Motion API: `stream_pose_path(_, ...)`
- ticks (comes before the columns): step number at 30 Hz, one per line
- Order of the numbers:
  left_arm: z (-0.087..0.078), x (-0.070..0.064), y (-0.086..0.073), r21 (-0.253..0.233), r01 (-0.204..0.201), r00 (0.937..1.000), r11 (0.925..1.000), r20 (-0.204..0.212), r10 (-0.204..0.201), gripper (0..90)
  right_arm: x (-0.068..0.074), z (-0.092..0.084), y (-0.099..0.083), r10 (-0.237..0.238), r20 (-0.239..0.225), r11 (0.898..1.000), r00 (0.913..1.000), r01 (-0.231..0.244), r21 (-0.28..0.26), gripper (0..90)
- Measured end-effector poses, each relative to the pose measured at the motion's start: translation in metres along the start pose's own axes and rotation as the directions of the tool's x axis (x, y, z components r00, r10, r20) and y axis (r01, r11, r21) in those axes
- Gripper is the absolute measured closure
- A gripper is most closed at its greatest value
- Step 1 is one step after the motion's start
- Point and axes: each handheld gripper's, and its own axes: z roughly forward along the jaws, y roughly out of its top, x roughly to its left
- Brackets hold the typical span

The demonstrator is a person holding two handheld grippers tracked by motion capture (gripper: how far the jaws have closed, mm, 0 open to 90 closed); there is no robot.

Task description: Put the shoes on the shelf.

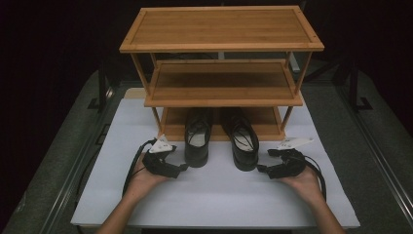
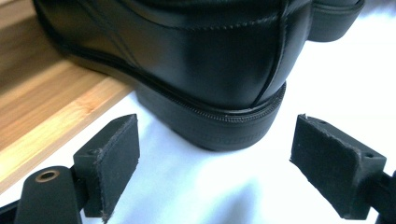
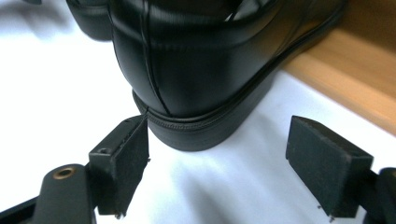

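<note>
From above, your left gripper (image 1: 181, 167) and right gripper (image 1: 263, 168) sit near the heels of the two black leather lace-up shoes (image 1: 197, 139), whose toes rest on the lowest shelf of the three-tier bamboo rack (image 1: 221, 29) on the white table mat (image 1: 219, 200). In the left gripper view, the jaws stand apart with nothing between them, so centre them on the left shoe's heel (image 2: 219, 126) before pushing it farther in. In the right gripper view, those jaws also stand apart, one pad (image 3: 123, 163) just beside the right shoe's heel (image 3: 196, 126); shift right to straddle it evenly.

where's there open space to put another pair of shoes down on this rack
Top shelf and middle shelf are bare. The bottom shelf is crowded: both black shoes stand toes in, heels out on the white mat, which is bare near the hands.
</note>
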Motion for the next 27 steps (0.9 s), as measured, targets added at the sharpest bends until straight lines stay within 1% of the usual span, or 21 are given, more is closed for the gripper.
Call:
stream_pose_path(2,0.006,-0.001,0.000,0.005,-0.006,1.0000,1.0000,-0.001,0.006,13.0,0.002,0.008,0.000,-0.009,-0.010,1.000,0.9999,0.009,0.008,18.7)
stream_pose_path(4,0.012,-0.001,0.000,0.019,-0.011,0.9999,0.9998,0.006,0.011,8.5,0.003,0.014,0.000,-0.011,-0.016,1.000,0.9998,0.012,0.011,17.6)
stream_pose_path(5,0.014,-0.002,0.000,0.021,-0.015,0.9999,0.9997,0.005,0.014,8.5,0.004,0.016,0.000,-0.010,-0.024,1.000,0.9997,0.010,0.010,16.5)
stream_pose_path(6,0.017,-0.002,-0.001,0.020,-0.019,0.9998,0.9996,-0.002,0.019,8.3,0.005,0.018,0.000,-0.018,-0.019,1.000,0.9997,0.018,0.012,15.2)
stream_pose_path(7,0.020,-0.002,-0.001,0.030,-0.024,0.9997,0.9993,-0.006,0.024,6.0,0.006,0.021,0.001,-0.018,-0.015,1.000,0.9997,0.018,0.014,14.4)
stream_pose_path(8,0.022,-0.001,-0.001,0.030,-0.020,0.9998,0.9994,-0.009,0.020,3.5,0.006,0.023,0.001,-0.024,-0.019,1.000,0.9995,0.024,0.013,13.6)
stream_pose_path(9,0.025,-0.001,-0.001,0.028,-0.021,0.9997,0.9994,-0.015,0.021,3.1,0.007,0.025,0.001,-0.023,-0.021,1.000,0.9995,0.023,0.011,13.3)
stream_pose_path(11,0.029,-0.001,-0.001,0.044,-0.025,0.9995,0.9987,-0.018,0.026,3.1,0.008,0.029,0.003,-0.031,-0.034,0.999,0.9989,0.031,0.008,13.3)
stream_pose_path(12,0.031,0.000,0.000,0.061,-0.029,0.9994,0.9977,-0.016,0.030,3.1,0.009,0.031,0.004,-0.033,-0.029,0.999,0.9990,0.033,0.011,12.7)
stream_pose_path(13,0.034,-0.001,0.002,0.062,-0.029,0.9994,0.9977,-0.018,0.030,3.1,0.010,0.034,0.005,-0.039,-0.014,0.999,0.9991,0.040,0.015,12.1)
stream_pose_path(14,0.035,-0.001,0.003,0.063,-0.036,0.9992,0.9973,-0.014,0.037,3.1,0.010,0.035,0.006,-0.041,-0.010,0.999,0.9991,0.041,0.019,11.1)
stream_pose_path(17,0.042,-0.002,0.007,0.081,-0.045,0.9987,0.9957,-0.019,0.047,1.2,0.009,0.040,0.008,-0.032,-0.020,0.999,0.9993,0.032,0.020,9.4)
stream_pose_path(19,0.043,-0.003,0.008,0.086,-0.041,0.9989,0.9955,-0.019,0.042,0.6,0.010,0.042,0.009,-0.032,-0.016,0.999,0.9994,0.033,0.016,9.4)
stream_pose_path(23,0.044,-0.002,0.009,0.077,-0.035,0.9992,0.9964,-0.014,0.037,0.7,0.011,0.048,0.014,-0.027,-0.017,1.000,0.9995,0.027,0.011,9.7)
stream_pose_path(25,0.044,-0.002,0.009,0.076,-0.035,0.9992,0.9965,-0.013,0.037,0.7,0.012,0.051,0.016,-0.022,-0.026,1.000,0.9994,0.022,0.007,10.8)
stream_pose_path(27,0.045,-0.002,0.010,0.070,-0.034,0.9994,0.9969,-0.008,0.035,1.0,0.015,0.055,0.021,-0.028,-0.041,1.000,0.9988,0.028,-0.010,13.3)
